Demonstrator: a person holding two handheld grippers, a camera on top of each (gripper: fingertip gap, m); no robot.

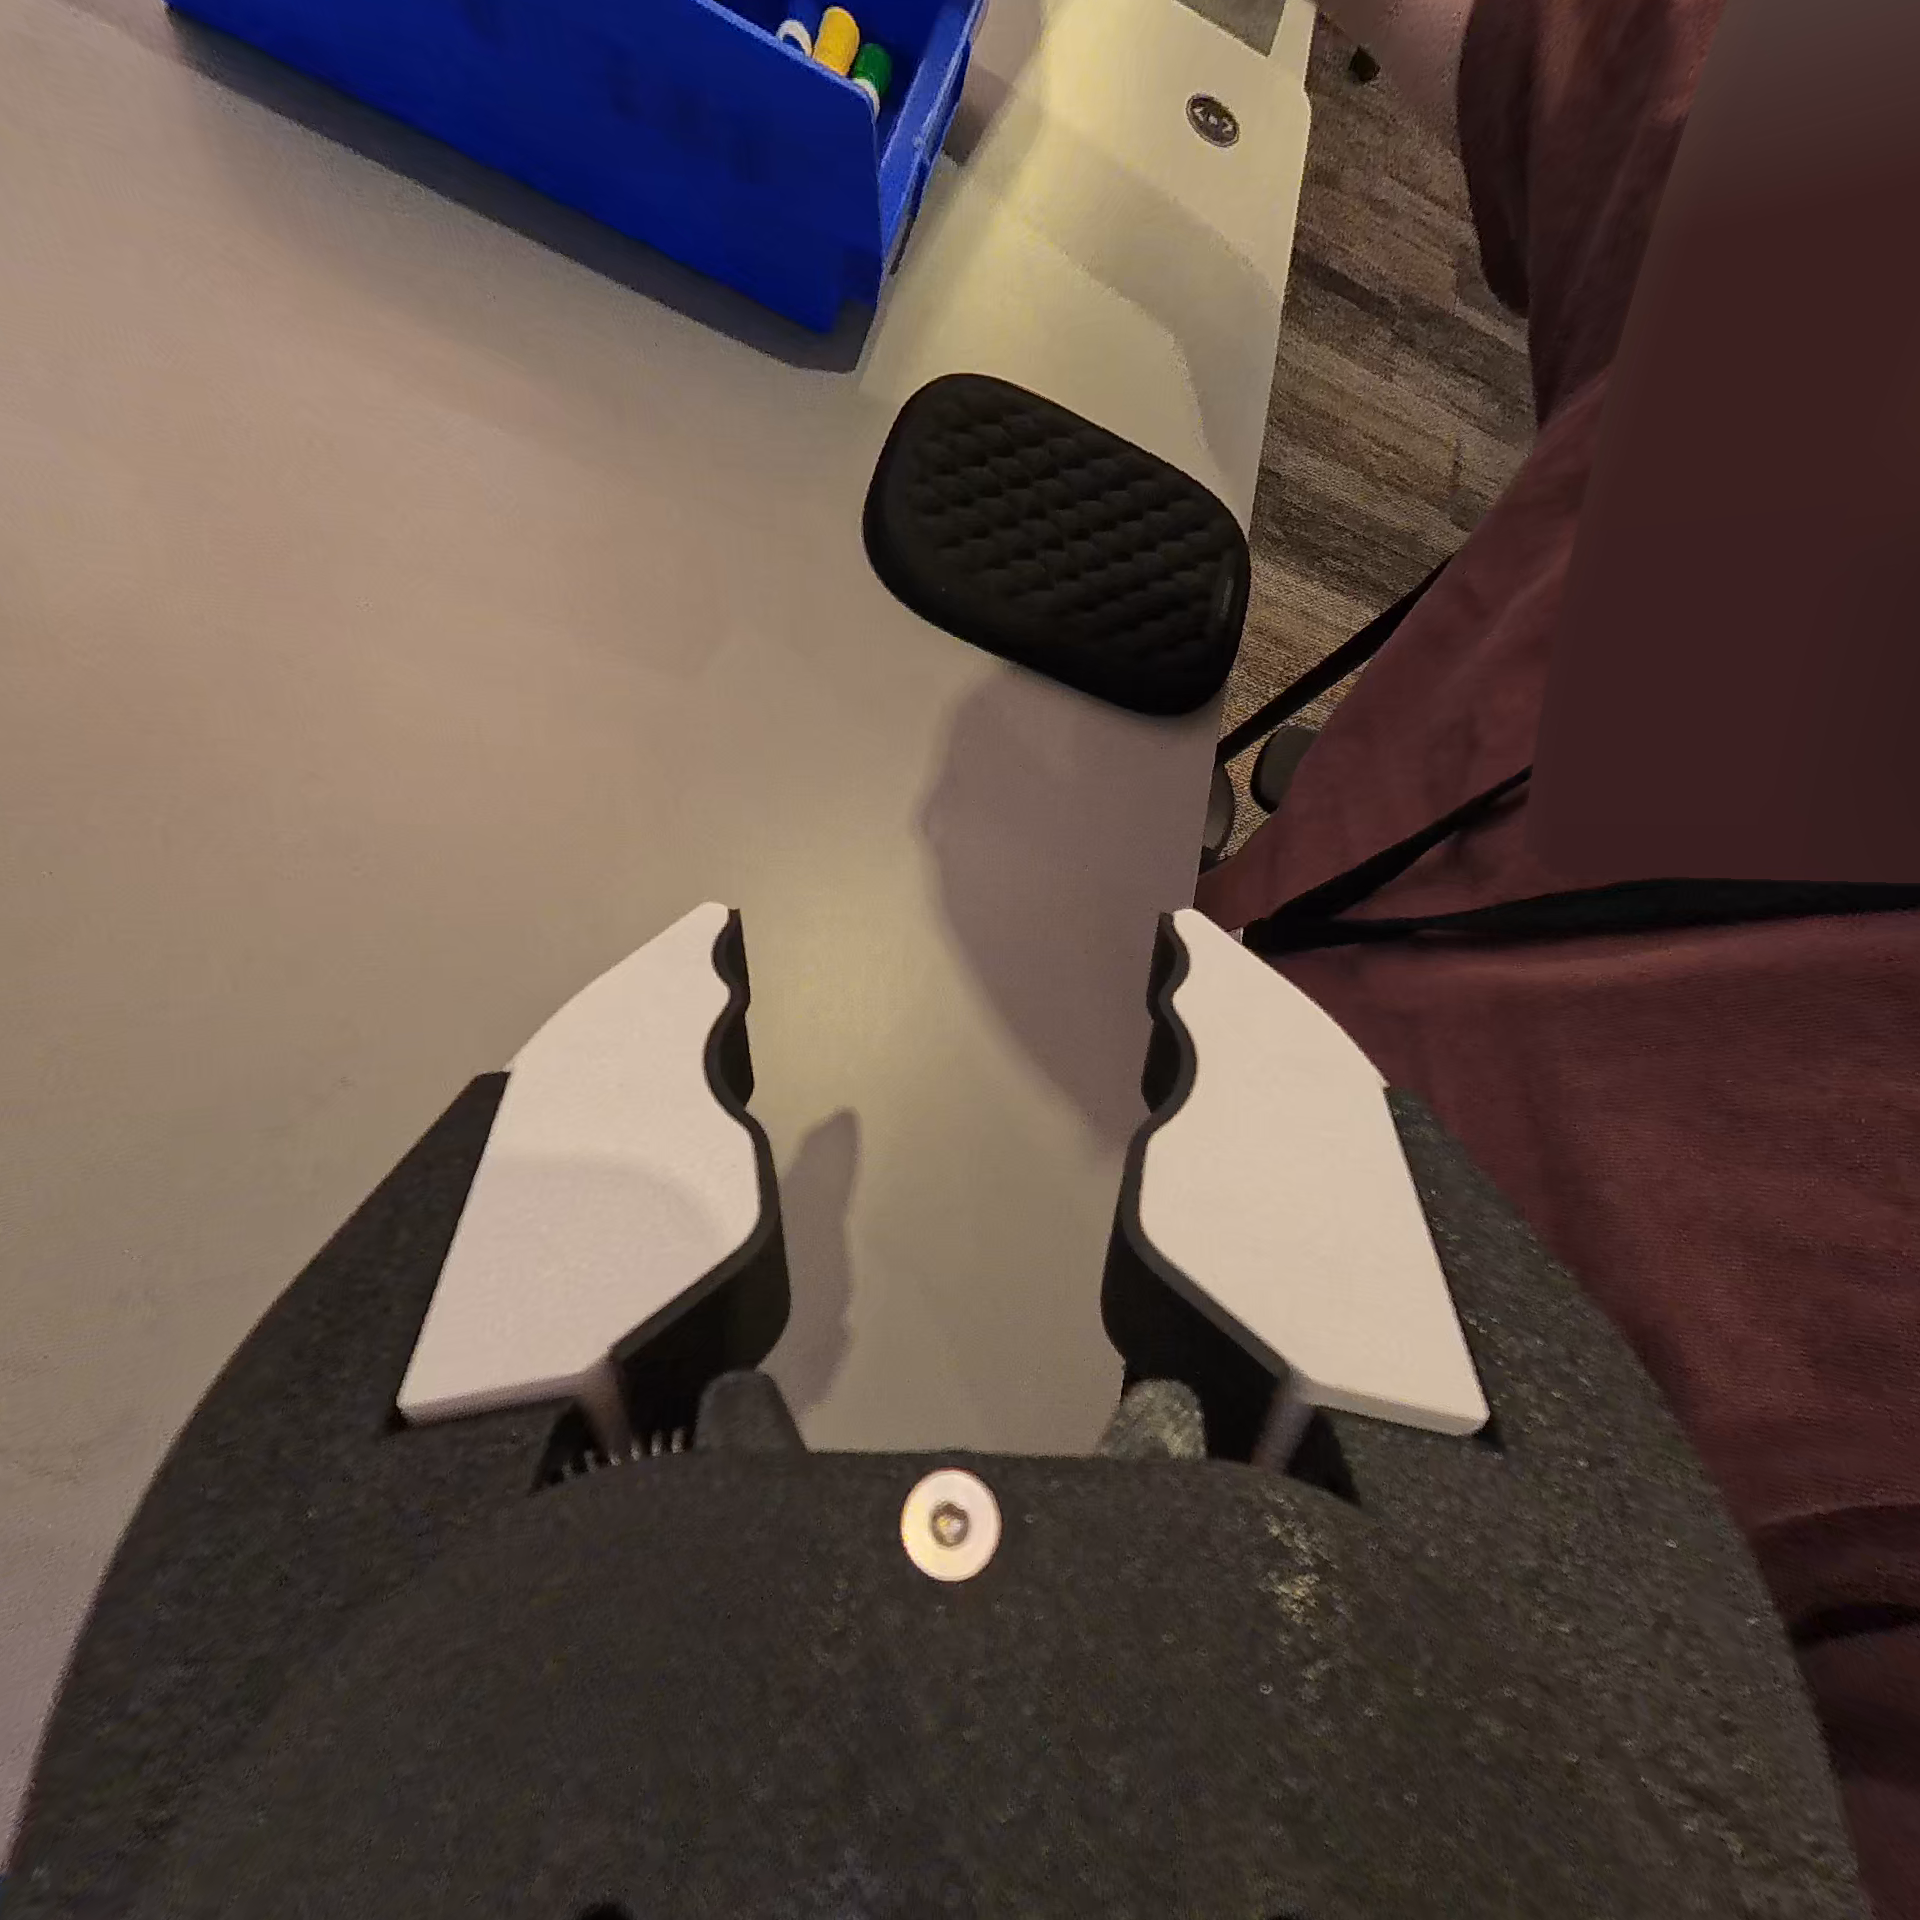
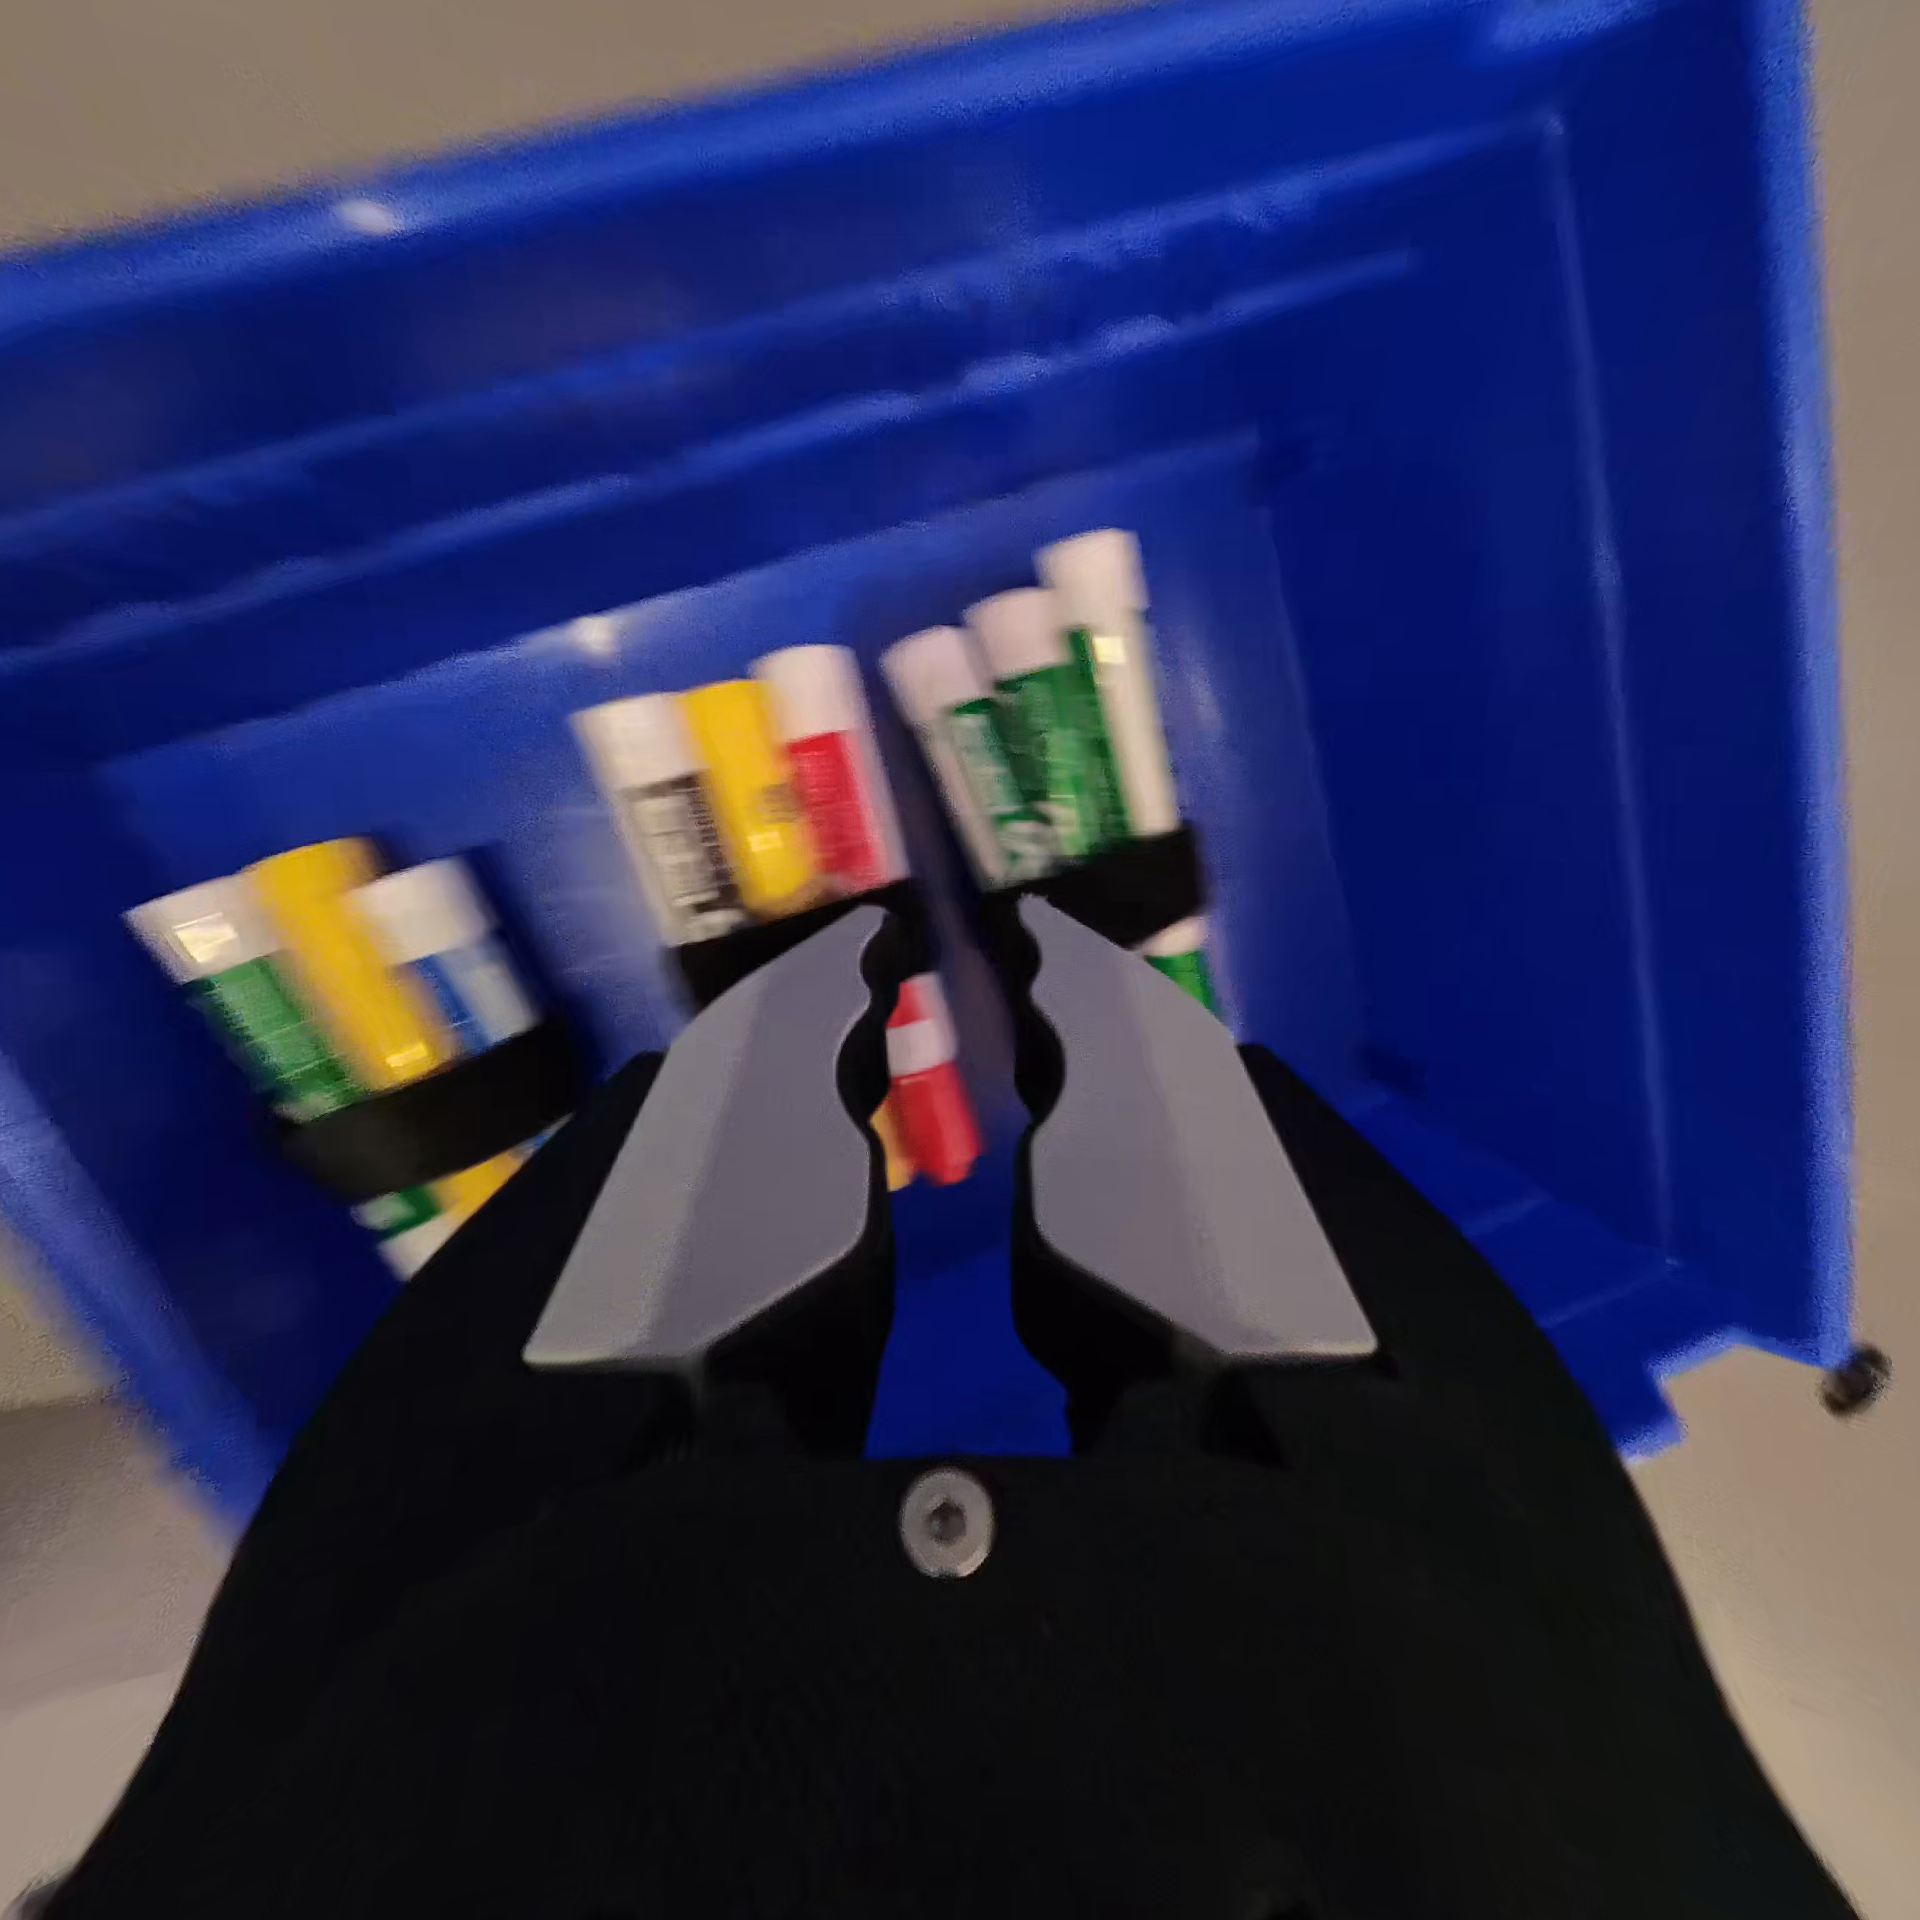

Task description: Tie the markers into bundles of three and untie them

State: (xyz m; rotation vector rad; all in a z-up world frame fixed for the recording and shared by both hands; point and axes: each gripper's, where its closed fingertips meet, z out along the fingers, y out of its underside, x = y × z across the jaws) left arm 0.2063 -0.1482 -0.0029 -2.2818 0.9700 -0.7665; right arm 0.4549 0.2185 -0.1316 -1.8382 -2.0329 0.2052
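Left tool (image 1: 948, 940) hangs over bare counter (image 1: 364, 675) w/ jaws spread wide, nothing between them; it sits close to the counter's right edge, where a black quilted pad (image 1: 1055, 545) lies just ahead of it, almost at that edge. Farther up the counter, the blue bin (image 1: 665, 135) shows only a corner, a few marker caps peeking out. Right tool (image 2: 954, 925) points into the blue bin (image 2: 1455, 623), jaws narrowly parted and empty. View is motion-blurred, so detail is rough. Three bundles lie on the bin floor, each w/ a black strap: left bundle (image 2: 343, 987) w/ green, yellow and blue markers; middle bundle (image 2: 748, 800) w/ black, yellow and red; right bundle (image 2: 1049, 738) looks like three greens. Tool tips sit just in front of the gap between middle and right bundles, near their straps; contact w/ either can't be told. The red marker (image 2: 930, 1086) of the middle bundle shows between the jaws, not gripped. A small black item (image 2: 1855, 1380) sits on the counter by the bin's near right corner.
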